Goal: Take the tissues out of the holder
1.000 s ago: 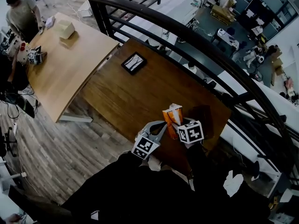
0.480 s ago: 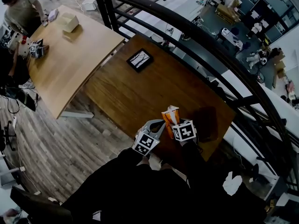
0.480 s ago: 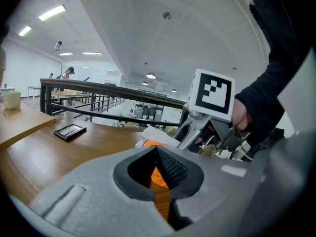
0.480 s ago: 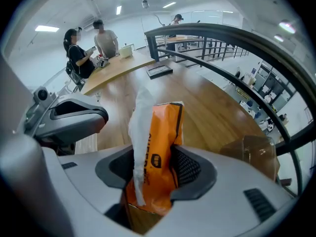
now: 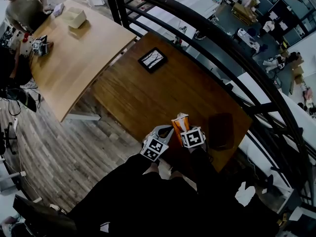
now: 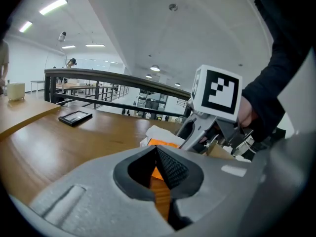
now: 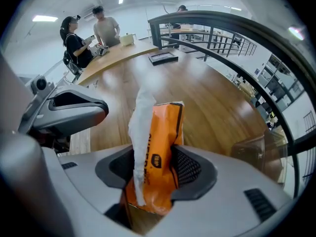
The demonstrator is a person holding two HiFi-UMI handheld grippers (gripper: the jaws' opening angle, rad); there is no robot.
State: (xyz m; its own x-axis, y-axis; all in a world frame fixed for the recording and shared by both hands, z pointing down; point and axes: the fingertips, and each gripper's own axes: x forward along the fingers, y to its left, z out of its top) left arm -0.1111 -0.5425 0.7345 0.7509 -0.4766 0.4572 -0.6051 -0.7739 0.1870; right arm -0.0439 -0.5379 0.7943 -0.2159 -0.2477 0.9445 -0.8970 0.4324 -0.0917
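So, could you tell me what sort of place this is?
Probably an upper gallery in an open-plan lab or workshop: a curved black railing runs beside the wooden table, a lower floor crowded with desks and gear shows beyond it, and a person works at a second table.

Partly out of sight
The right gripper (image 7: 154,168) hides the pack's (image 7: 160,132) lower end; whether the left fingers (image 6: 174,169) pinch it can't be told.

one tissue pack (image 5: 179,124), one holder (image 5: 220,131), two tables (image 5: 148,95), one frame (image 5: 152,59)
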